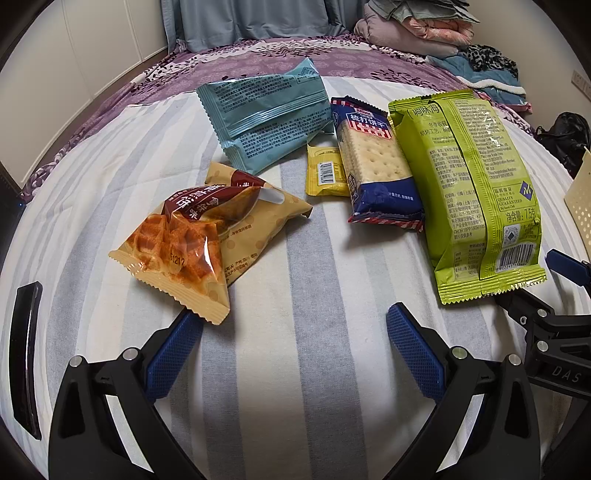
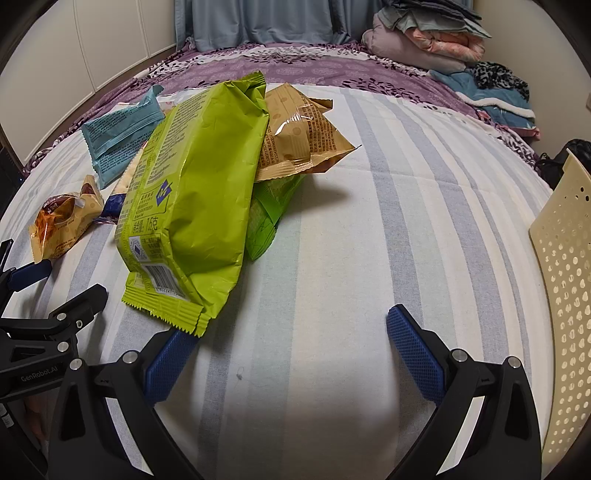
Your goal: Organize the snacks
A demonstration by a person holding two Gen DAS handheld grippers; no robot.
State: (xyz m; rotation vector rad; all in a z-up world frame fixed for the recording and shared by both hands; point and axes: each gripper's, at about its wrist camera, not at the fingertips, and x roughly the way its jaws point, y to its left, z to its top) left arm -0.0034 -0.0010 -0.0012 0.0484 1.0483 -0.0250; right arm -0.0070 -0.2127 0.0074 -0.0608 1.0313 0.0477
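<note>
Several snack packs lie on a striped bed sheet. In the left wrist view I see a waffle pack, a teal pack, a small yellow sachet, a blue cracker pack and a big green pack. My left gripper is open just below the waffle pack, whose corner lies over the left fingertip. In the right wrist view the green pack overlaps a tan pack and a second green pack. My right gripper is open, its left fingertip under the green pack's corner.
A cream perforated basket stands at the right edge of the bed. Folded bedding and clothes are piled at the far right. A purple floral cover lies beyond the striped sheet. A dark bag sits off the right side.
</note>
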